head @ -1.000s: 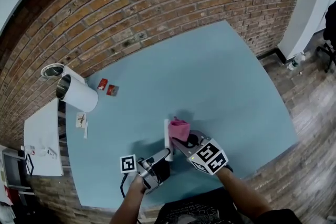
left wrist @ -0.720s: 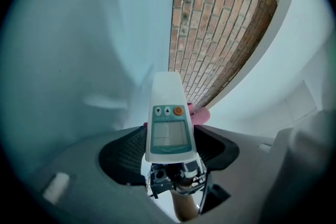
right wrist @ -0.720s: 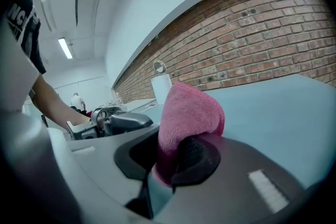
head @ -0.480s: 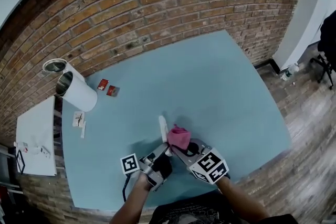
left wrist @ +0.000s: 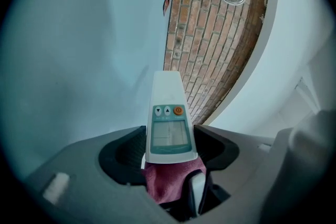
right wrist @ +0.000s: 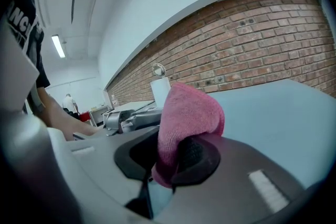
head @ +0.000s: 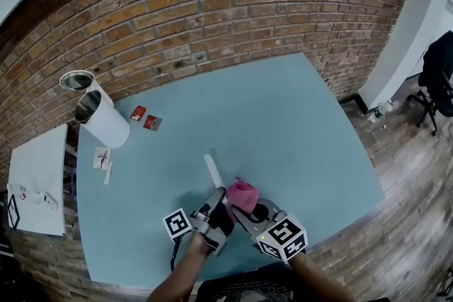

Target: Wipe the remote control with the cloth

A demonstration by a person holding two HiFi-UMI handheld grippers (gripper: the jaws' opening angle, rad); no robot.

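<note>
The white remote control (head: 212, 172) has a small screen and an orange button, and it sticks out away from me over the blue table (head: 297, 124). My left gripper (head: 219, 196) is shut on its near end. In the left gripper view the remote (left wrist: 169, 113) sits between the jaws of the left gripper (left wrist: 169, 145), screen facing the camera. The pink cloth (left wrist: 164, 182) lies bunched under that near end. My right gripper (head: 244, 207) is shut on the pink cloth (head: 242, 194), right beside the left gripper. In the right gripper view the cloth (right wrist: 186, 113) bulges up out of the right gripper (right wrist: 176, 157).
A white cylinder (head: 102, 120) lies at the table's back left with a metal tin (head: 76, 80) behind it. Two small red packets (head: 145, 118) and paper slips (head: 102, 159) lie nearby. A white shelf (head: 35, 177) stands left of the table. Brick wall runs behind.
Both grippers have drawn back toward the table's near edge. The remote's far end has swung to the left. The cloth has gone from beside the remote's middle to its near end.
</note>
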